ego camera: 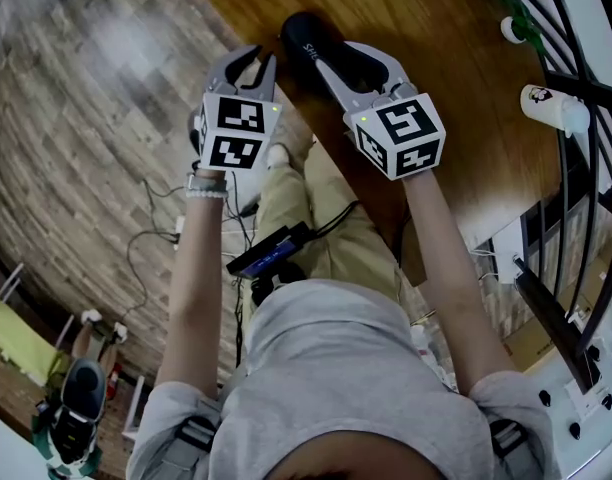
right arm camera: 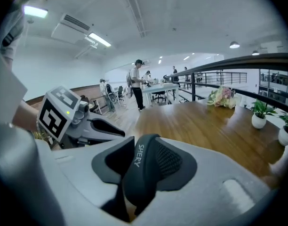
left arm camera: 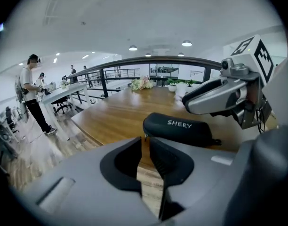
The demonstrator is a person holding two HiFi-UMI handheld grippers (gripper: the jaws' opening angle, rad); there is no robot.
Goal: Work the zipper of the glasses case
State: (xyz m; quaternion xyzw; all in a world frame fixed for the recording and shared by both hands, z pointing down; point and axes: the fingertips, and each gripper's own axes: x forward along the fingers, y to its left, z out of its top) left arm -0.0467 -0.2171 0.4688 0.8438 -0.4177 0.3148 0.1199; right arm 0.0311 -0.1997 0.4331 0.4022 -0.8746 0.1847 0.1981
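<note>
Black glasses case [ego camera: 304, 40] on wooden table [ego camera: 436, 28]

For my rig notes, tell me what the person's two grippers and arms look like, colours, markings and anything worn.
Both the left gripper and right gripper have smooth light-grey shells with curved jaws lined by black pads. Each carries a white cube printed with black square markers. The arms are bare below a grey short-sleeved shirt; a pale beaded bracelet circles the left wrist.
</note>
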